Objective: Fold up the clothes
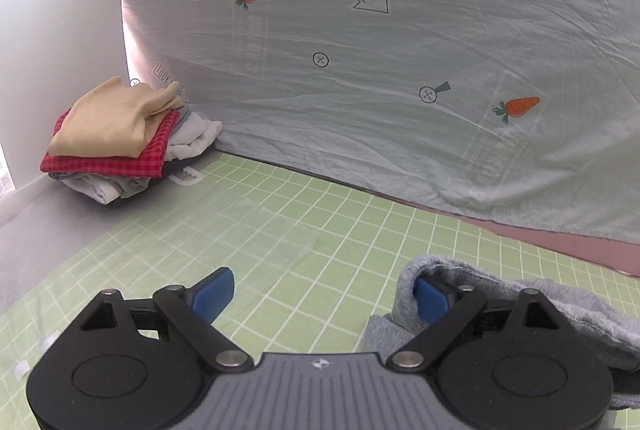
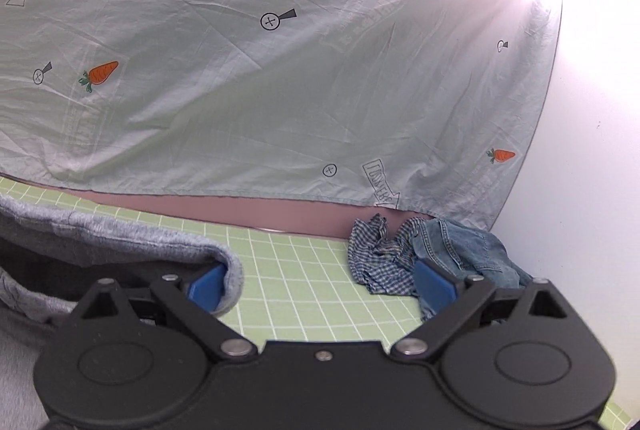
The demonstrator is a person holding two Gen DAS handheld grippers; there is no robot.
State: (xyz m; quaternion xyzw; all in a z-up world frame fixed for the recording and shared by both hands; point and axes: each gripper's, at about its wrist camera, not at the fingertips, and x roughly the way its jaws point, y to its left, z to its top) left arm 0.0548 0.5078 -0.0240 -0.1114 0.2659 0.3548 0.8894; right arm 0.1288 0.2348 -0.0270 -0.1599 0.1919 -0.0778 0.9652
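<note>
On the green gridded worktop [image 1: 304, 205], a folded stack [image 1: 116, 133] sits at the far left and a crumpled heap [image 2: 432, 258] far right. Between them lies the grey garment [image 2: 120, 238], both gaping grippers [image 1: 324, 294] [image 2: 320, 290] clasping nothing, one finger of each under its edges.

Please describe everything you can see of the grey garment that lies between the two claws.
The grey garment looks like soft, heathered fleece, thick and slightly fuzzy, with a darker inside showing in the right wrist view. It lies crumpled, not yet folded, on the green checked mat. A rolled edge curls over one blue pad of the left claw, and its other end wraps one pad of the right claw. Both claws stand open.
</note>
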